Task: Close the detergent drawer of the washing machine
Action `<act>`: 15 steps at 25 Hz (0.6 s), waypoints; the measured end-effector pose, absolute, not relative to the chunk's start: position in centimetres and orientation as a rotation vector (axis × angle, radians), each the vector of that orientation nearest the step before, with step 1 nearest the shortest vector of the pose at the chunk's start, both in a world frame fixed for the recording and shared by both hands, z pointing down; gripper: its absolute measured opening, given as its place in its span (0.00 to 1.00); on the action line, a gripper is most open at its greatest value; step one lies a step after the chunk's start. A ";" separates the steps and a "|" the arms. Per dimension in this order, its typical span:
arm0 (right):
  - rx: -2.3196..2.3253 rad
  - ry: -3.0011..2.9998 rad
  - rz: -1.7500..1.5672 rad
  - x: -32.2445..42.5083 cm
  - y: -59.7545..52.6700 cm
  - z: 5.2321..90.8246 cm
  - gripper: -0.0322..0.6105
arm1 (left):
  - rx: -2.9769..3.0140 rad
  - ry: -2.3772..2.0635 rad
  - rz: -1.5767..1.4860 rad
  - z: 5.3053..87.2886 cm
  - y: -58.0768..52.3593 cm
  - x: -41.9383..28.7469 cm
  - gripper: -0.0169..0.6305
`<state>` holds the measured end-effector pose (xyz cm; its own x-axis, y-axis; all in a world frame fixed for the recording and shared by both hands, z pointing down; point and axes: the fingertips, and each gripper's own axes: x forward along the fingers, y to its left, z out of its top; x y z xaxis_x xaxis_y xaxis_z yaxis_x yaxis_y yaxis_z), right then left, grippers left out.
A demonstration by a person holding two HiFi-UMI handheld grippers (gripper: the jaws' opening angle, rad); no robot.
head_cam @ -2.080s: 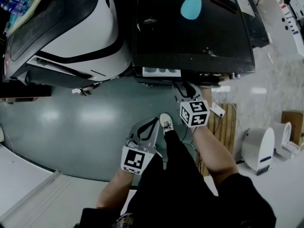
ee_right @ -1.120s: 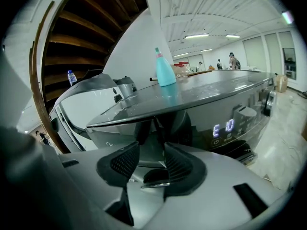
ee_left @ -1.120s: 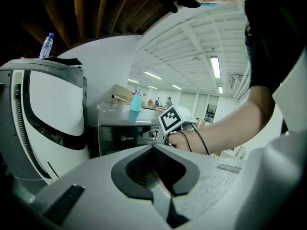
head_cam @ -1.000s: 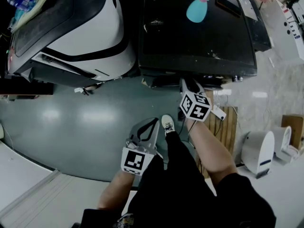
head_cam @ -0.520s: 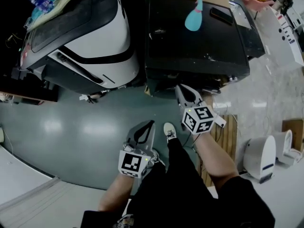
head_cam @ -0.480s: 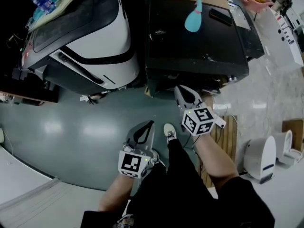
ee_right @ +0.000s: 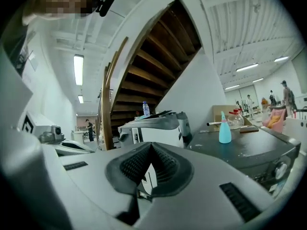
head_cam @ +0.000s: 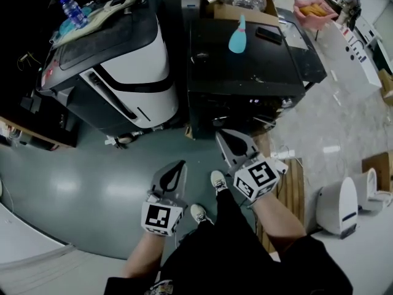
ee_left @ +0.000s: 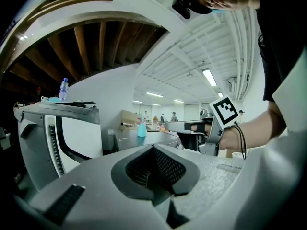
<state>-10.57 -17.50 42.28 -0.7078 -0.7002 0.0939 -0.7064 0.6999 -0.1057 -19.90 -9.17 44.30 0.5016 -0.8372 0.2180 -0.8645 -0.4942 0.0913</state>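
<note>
Teal bottle (head_cam: 237, 35) on blk washer (head_cam: 245, 72); white machine (head_cam: 138, 63) beside.

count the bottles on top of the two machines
2: a water bottle on the white machine, a teal spray bottle on the black machine; more may be hidden.

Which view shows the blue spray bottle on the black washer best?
Right gripper view: the spray bottle stands side-on, nozzle clear. Head view sees it foreshortened from above; left gripper view shows it small and distant.

Glossy grey floor (head_cam: 80, 183) – wooden staircase (ee_right: 158, 56) against white wall (ee_right: 196, 99), strip lights (ee_right: 78, 69) on ribbed ceiling (ee_right: 230, 13).
</note>
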 end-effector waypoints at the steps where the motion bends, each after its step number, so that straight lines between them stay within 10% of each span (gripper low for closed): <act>1: 1.172 -2.859 0.179 -10.7 -16.4 41.6 0.05 | 2.563 -1.475 0.206 43.8 -8.6 -20.2 0.03; 15: 1.142 -2.870 0.138 -6.3 -6.9 38.5 0.05 | 2.628 -1.527 0.185 40.5 -3.9 -18.0 0.03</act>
